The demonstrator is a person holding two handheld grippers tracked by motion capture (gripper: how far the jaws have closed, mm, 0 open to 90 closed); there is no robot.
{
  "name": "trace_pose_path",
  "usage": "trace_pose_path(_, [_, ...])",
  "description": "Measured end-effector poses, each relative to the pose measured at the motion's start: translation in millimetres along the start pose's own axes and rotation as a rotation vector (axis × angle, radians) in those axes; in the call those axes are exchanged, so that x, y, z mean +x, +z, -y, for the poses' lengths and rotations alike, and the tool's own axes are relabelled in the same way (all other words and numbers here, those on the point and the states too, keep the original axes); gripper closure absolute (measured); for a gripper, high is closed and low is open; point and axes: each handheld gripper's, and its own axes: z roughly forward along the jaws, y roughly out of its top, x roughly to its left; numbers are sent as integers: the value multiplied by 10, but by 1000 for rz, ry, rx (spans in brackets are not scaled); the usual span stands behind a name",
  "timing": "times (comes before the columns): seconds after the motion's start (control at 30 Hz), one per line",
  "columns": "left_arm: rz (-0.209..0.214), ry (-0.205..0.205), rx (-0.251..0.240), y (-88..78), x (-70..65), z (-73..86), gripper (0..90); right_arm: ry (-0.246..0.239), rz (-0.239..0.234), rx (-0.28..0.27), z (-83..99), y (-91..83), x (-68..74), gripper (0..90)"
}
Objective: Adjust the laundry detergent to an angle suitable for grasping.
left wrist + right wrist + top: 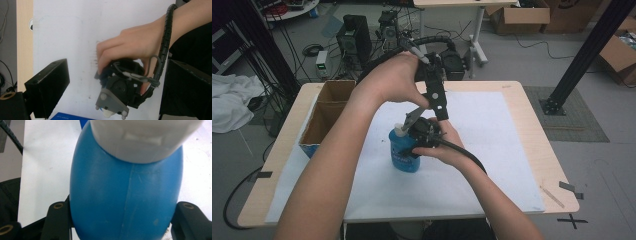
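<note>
**Blue bottle gripped by right tool, left tool parked above it**

Blue bottle [404, 150] is seen standing upright on the white sheet [492, 165] that covers the counter [539, 145], approx in the middle, a bit left of center in the high view. Right tool [409, 145] is clamped on the bottle body: in the right gripper view the black jaws are pressed against both sides of the blue bottle [125, 202], w/ the white cap [145, 140] seen at the top of the frame. No gap betw pads and plastic can be made out.

Left tool [424, 112] is held just above the bottle, pointed down toward the right hand [447, 147]. In the left gripper view its jaws are spread wide apart w/ nothing betw them; the right hand [130, 50] and the back of the right tool are seen beyond, over the sheet.

An open cardboard box [327, 115] is sat at the counter's left edge, well apart from the bottle.
</note>
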Motion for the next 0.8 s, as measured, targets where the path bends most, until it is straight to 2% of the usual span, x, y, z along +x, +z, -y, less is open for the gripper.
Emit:
trace_pose_path(0.07, [-1, 2, 0, -2, 0, 1, 66, -7, -2, -2, -1, -1, -1, 419])
trace_pose_path(0.17, [0, -2, 2, -3, 7, 13, 66, -45, -11, -8, -7, 1, 3, 423])
trace_pose_path(0.57, [-1, -1, -4, -11, 30, 47, 66, -107, -54, -17, 18, -52, -26, 432])
trace_pose_path(0.63, [1, -3, -3, -10, 29, 57, 67, -104, -79, -55, 39, -91, -55, 434])
trace_pose_path(0.73, [2, -4, -3, -15, 30, 66, 67, -110, -110, -59, 52, -117, -71, 434])
trace_pose_path(0.8, [1, -8, -3, -24, 29, 70, 68, -131, -136, -57, 68, -128, -65, 434])
